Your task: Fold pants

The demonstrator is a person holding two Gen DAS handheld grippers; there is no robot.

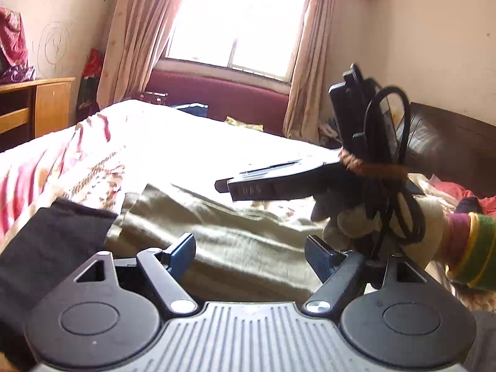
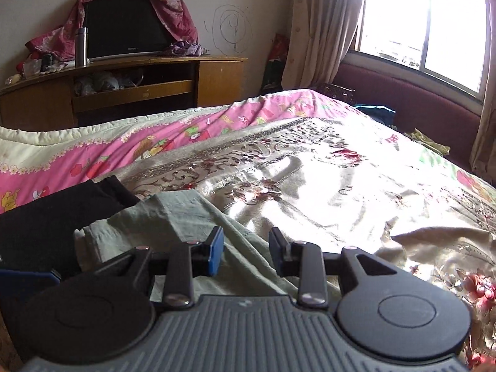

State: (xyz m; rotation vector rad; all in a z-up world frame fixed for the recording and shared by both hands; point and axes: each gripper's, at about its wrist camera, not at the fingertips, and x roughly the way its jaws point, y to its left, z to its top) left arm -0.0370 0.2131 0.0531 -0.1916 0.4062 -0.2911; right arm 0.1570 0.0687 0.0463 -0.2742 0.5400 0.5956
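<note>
Pale olive-green pants [image 1: 223,235] lie spread on the bed; they also show in the right wrist view [image 2: 186,217]. My left gripper [image 1: 249,257] is open and empty, just above the pants. My right gripper [image 2: 246,249] is open, its fingers either side of a fold of the pants; I cannot tell if they touch the cloth. In the left wrist view the right gripper's body [image 1: 279,183] hovers over the pants, held by a gloved hand [image 1: 372,217].
A black garment [image 1: 49,248] lies left of the pants, also seen in the right wrist view [image 2: 46,220]. The bed has a shiny floral cover [image 2: 341,179]. A wooden TV cabinet [image 2: 124,86] stands beyond the bed. A dark headboard [image 1: 449,148] is at right.
</note>
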